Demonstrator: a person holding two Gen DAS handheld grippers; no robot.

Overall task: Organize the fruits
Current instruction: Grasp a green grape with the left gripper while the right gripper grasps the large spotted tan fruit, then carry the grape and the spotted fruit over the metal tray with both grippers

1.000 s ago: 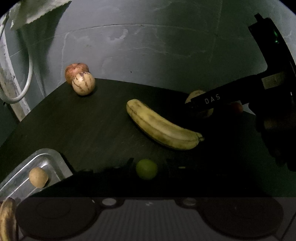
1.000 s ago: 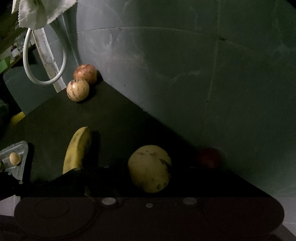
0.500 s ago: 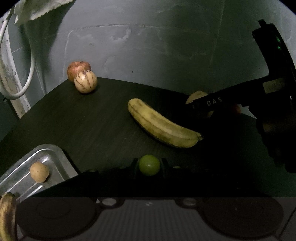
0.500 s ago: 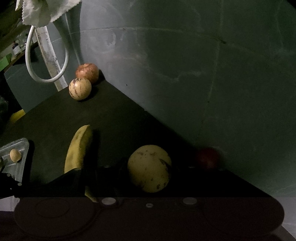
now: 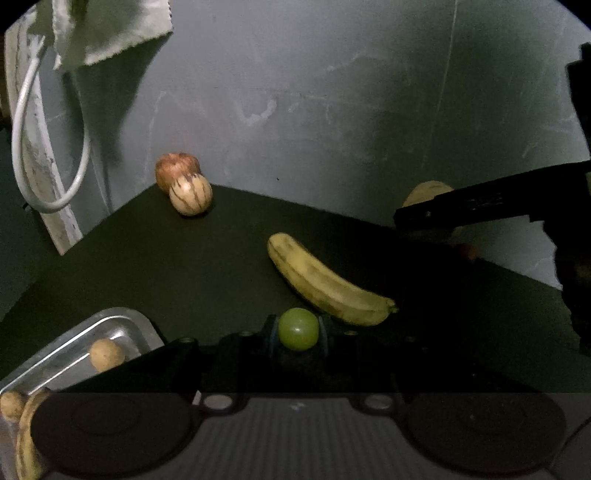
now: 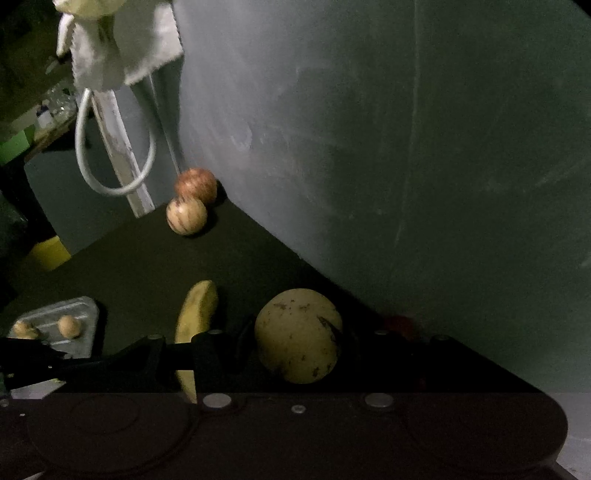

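A small round green fruit [image 5: 298,331] sits pinched between the pads of my left gripper [image 5: 297,325], which is shut on it just above the dark table [image 5: 177,273]. My right gripper [image 6: 297,334] is shut on a spotted round yellow fruit [image 6: 295,325] and holds it off the table near the wall. A banana [image 5: 325,286] lies on the table between the two grippers. A striped pale fruit [image 5: 191,199] and a red apple [image 5: 176,170] rest in the far corner. A small red fruit [image 6: 399,325] lies by the wall, half hidden behind my right fingers.
A metal tray [image 5: 122,325] at the lower left holds small tan fruits [image 5: 107,355] and another banana [image 5: 26,439]. The grey wall [image 5: 332,110] bounds the table's far side. A white cable loop [image 5: 48,177] and a cloth [image 5: 107,26] hang at the upper left.
My left jaws have closed on the green fruit and lifted it slightly. My right gripper has risen with the yellow fruit held in it; the table looks lower in both views.
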